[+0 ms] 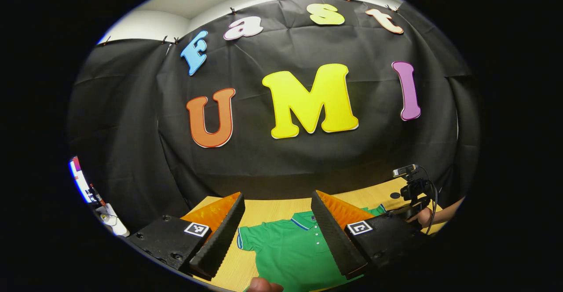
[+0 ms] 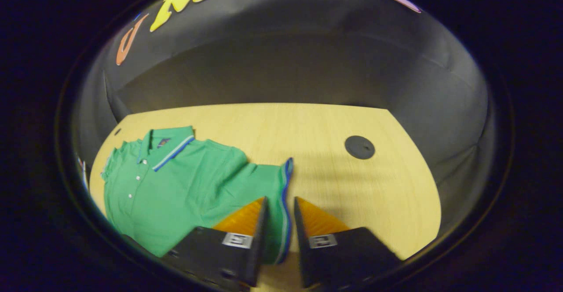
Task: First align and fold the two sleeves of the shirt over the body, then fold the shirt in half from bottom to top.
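Observation:
A green polo shirt (image 1: 290,248) (image 2: 176,182) with blue-and-white trim lies face up on the wooden table (image 2: 352,186), collar toward the far wall. In the right gripper view my right gripper (image 2: 280,200) is low over the table. Its fingers stand close together, and the blue-trimmed cuff of the outstretched sleeve (image 2: 285,182) is pinched between them. My left gripper (image 1: 277,195) hovers above the shirt's body, open wide with nothing between its fingers. The left gripper view also takes in the right gripper (image 1: 411,186) and the hand holding it (image 1: 424,217), at the shirt's far right sleeve.
A round black grommet (image 2: 359,147) sits in the tabletop to the right of the sleeve. Bare wood lies around it, and the black cloth wall rises right behind the table. A thumb (image 1: 264,285) shows at the bottom edge. Some equipment (image 1: 103,215) stands off the table's left side.

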Motion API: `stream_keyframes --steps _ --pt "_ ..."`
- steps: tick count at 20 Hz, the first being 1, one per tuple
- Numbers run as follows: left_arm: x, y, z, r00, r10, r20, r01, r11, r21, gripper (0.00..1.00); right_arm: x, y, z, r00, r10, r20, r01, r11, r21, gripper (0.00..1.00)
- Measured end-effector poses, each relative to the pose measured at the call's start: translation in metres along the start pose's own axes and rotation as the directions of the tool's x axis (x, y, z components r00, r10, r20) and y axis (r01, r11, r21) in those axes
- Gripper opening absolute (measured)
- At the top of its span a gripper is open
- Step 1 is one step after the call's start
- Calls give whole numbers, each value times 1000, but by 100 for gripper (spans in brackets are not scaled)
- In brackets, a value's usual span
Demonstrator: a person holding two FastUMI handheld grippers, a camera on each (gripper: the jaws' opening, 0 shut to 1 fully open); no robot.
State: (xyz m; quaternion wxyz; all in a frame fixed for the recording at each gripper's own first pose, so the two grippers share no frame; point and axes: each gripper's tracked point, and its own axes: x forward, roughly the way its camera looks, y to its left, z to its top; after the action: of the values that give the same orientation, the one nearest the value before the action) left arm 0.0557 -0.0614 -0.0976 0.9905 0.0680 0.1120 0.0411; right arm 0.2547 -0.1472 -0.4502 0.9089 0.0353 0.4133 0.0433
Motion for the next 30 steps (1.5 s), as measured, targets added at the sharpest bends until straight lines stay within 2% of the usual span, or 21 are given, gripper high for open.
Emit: stream_keyframes --steps 1,3,4,8,12,15,21,26,30 --pt "-1 0 0 1000 -2 0 2 1000 0 98 -2 0 1 1000 1 5 -1 1000 0 17" --pt "-1 0 2 1000 -4 4 4 1000 2 98 2 0 5 1000 10 4 -10 1000 18 15" --pt "-2 2 2 1000 -4 5 4 1000 3 98 -6 1 3 1000 11 4 -11 1000 25 0" --pt "-4 13 -1 1000 12 0 -12 1000 -7 98 -10 3 5 1000 7 -9 -7 999 40 0" --pt "-5 26 -9 999 32 -18 -32 999 -41 98 -35 9 27 999 2 38 -6 994 106 0" --pt "-8 36 -14 999 45 -25 -47 997 -68 98 -54 28 39 999 20 47 -26 991 129 0" --pt "-17 67 -19 996 83 -25 -86 992 -98 98 -77 117 71 992 95 85 -102 992 72 0" --pt "-33 106 -31 987 151 -52 -156 981 -114 98 -64 191 62 989 143 31 -144 987 63 0" --pt "-41 137 -37 979 193 -65 -200 973 -116 98 -51 231 50 986 167 -23 -164 982 87 0"
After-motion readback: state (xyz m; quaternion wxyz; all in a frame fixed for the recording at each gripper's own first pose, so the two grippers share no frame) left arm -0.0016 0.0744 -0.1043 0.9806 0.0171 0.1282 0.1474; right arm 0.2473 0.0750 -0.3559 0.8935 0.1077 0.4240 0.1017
